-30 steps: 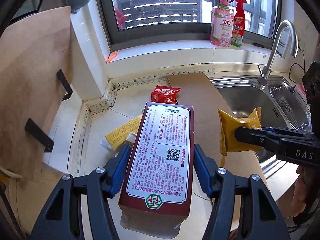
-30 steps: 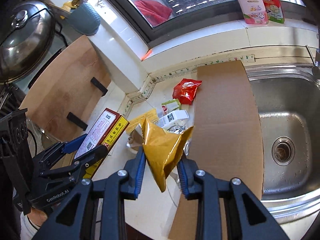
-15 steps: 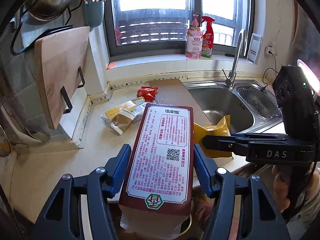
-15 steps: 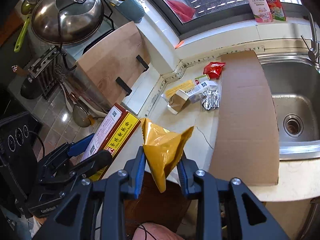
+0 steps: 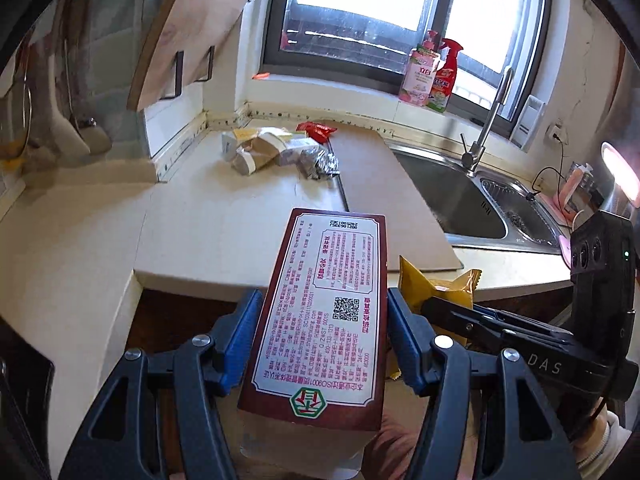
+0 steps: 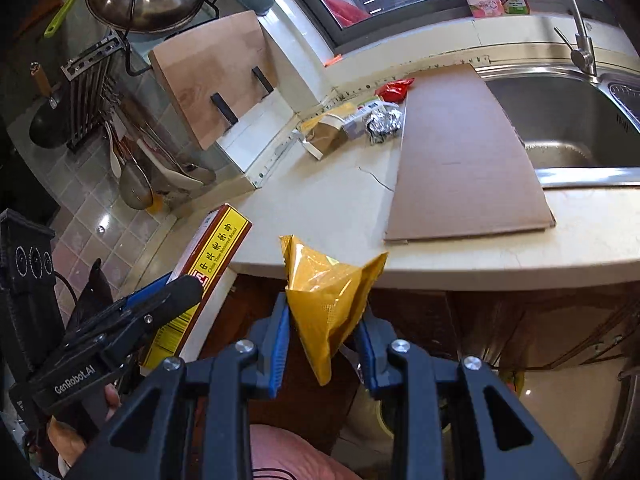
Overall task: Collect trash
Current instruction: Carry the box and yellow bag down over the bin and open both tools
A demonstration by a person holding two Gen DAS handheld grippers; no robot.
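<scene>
The left gripper (image 5: 322, 332) is clamped on a maroon box (image 5: 328, 312), its blue pads pressed against the box's 2 long sides, jaws about half apart. The box's printed label faces up and its far end points toward 12 o'clock, over the counter edge (image 5: 192, 280). The right gripper (image 6: 322, 336) is nearly closed, pinching a crumpled yellow wrapper (image 6: 328, 300) that sticks up between its pads. In the left view that wrapper (image 5: 436, 284) sits at 3 o'clock of the box, just beside it. Both grippers are off the counter's front edge, over the dark cabinet. More trash (image 5: 276, 152) lies on the counter at 12 o'clock: paper packs, a foil ball (image 6: 382, 124) and a red packet (image 6: 394, 90), beside a cardboard sheet (image 6: 460, 160) that borders the sink (image 6: 560, 120).
</scene>
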